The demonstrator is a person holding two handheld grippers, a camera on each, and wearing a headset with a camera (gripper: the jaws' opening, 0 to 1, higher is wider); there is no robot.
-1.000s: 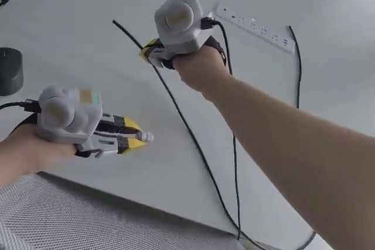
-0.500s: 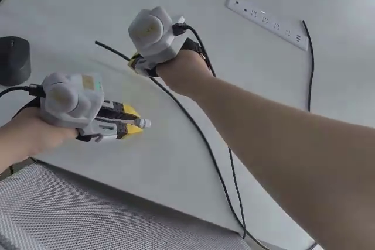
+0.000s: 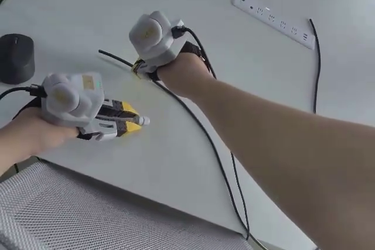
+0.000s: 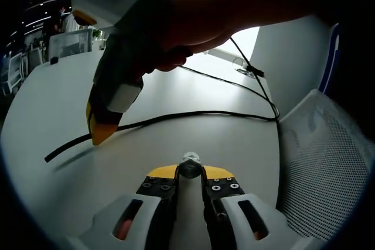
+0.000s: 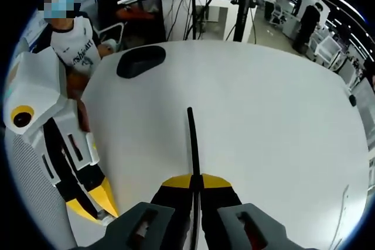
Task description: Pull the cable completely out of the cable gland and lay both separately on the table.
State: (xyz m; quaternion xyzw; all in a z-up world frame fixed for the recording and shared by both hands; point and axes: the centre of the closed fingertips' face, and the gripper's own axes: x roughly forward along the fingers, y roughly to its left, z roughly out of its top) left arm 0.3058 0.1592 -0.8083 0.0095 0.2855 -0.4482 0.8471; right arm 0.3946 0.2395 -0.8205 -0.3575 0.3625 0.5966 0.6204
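The table (image 3: pixel 76 4) is plain white. The cable (image 3: pixel 196 122) is black, and so is the cord (image 3: pixel 317 68) at the right edge. The left gripper (image 3: pixel 140 123), lower left, has a pale grey shell, black-and-white jaw arms and yellow tips. The gland (image 3: pixel 145 121) at those tips is light silver-grey. The right gripper (image 3: pixel 138 69), upper middle, has the same colours. The strip (image 3: pixel 272 19), upper right, is white. The puck (image 3: pixel 14 57), left edge, is black. The chair (image 3: pixel 88 215), bottom, is grey with a fine mesh pattern.

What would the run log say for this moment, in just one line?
left hand-held gripper: shut on cable gland | right hand-held gripper: shut on cable | cable gland and cable apart
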